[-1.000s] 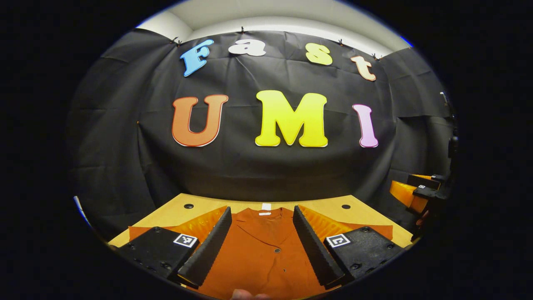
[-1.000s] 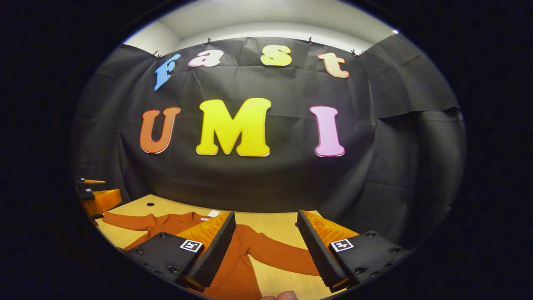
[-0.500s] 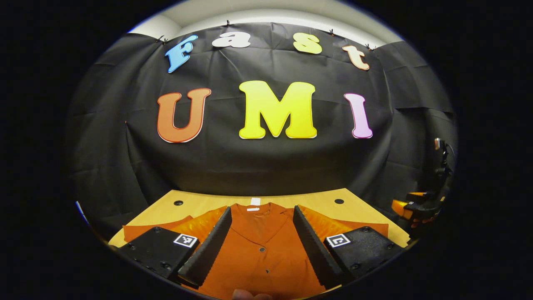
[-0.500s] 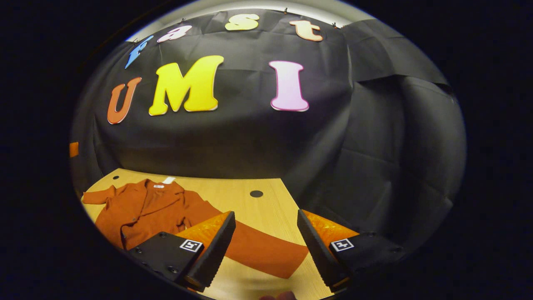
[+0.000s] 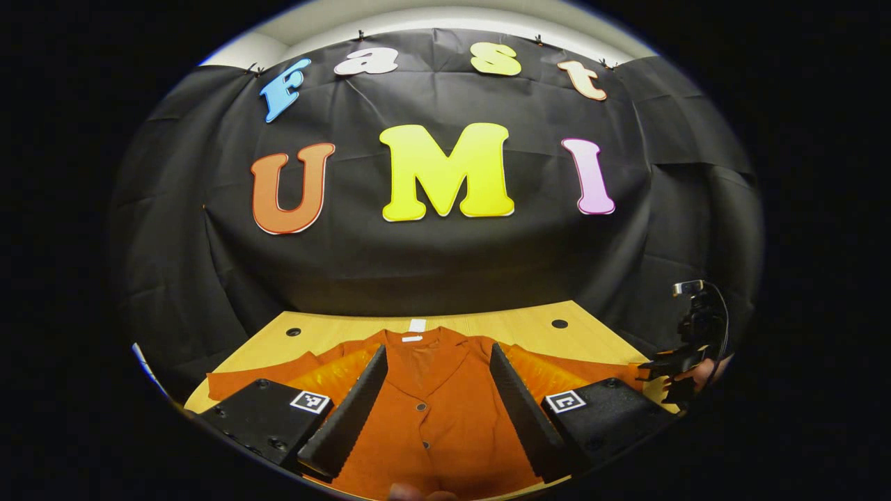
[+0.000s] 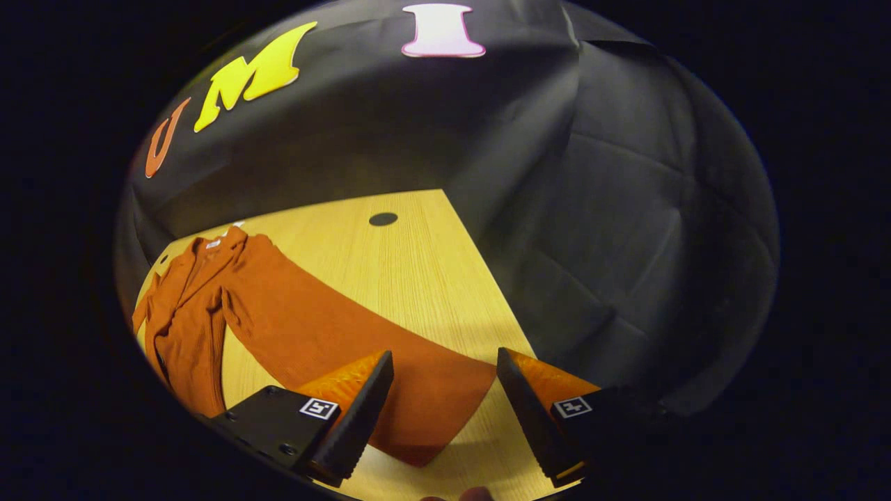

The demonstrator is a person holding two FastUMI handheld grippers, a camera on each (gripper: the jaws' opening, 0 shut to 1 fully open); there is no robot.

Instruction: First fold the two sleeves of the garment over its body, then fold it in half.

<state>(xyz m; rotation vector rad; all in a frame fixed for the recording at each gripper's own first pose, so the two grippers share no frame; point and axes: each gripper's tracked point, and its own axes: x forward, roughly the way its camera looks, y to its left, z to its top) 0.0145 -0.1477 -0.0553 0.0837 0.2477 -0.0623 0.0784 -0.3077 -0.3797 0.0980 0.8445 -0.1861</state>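
Right gripper (image 6: 444, 410) has swung down and out toward the table's right edge since a second ago; earlier its view looked level at the wall, now it tilts onto the wood, with the garment (image 6: 209, 306) pushed to the left of frame. Left gripper (image 5: 437, 410) has barely shifted, hovering over the garment's buttoned front, collar at centre frame.

Key relation: in the right gripper view the right sleeve (image 6: 348, 348) runs as a long band from the shoulder at upper left down to its cuff end at lower centre. That cuff lies between the right gripper's fingers, nearer the left one, whose tip overlaps the cloth in frame; contact can't be told. Long axis is diagonal, upper left to lower right, so it crosses the jaw gap at a slant.

Jaws on the right gripper stand wide apart, nothing pinched. Left gripper's jaws also wide, holding nothing, garment body (image 5: 431, 417) seen between them.

Right gripper is clearly the nearer one to this sleeve; in the left gripper view it sits at the far right edge by the sleeve end. Likely next: drop, close on the cuff, carry it back along that diagonal toward the body. Table (image 6: 390, 264) otherwise bare wood with a dark hole (image 6: 383, 219).
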